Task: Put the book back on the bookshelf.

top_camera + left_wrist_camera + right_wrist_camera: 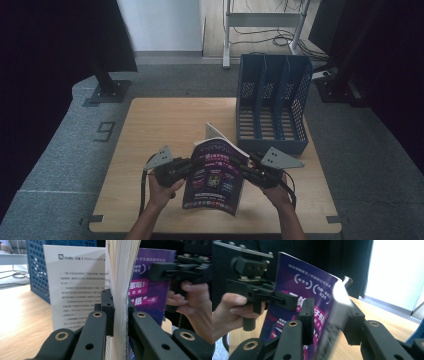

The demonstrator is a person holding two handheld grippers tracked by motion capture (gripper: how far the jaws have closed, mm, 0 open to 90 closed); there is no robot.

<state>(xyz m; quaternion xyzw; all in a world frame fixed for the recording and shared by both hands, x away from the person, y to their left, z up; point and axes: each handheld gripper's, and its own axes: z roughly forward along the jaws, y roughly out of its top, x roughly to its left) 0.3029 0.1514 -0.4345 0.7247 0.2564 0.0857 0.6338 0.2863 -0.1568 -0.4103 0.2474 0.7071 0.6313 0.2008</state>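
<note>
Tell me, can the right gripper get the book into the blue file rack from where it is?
Probably yes. The blue file rack stands just beyond the right gripper, its slots look empty, and bare table lies between. The left gripper also clamps the book.

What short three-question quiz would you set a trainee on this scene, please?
1. True or false: the left tool is shut on the purple-covered paperback book.
2. Where does the blue perforated plastic file rack stand? A: on the far right part of the light wooden table. B: on the grey floor beside it. C: at the table's near left corner.
3. How many compartments does the file rack have?

Key: 1 true, its jaws clamp the block of pages from both sides. 2 A. 3 three.
</note>
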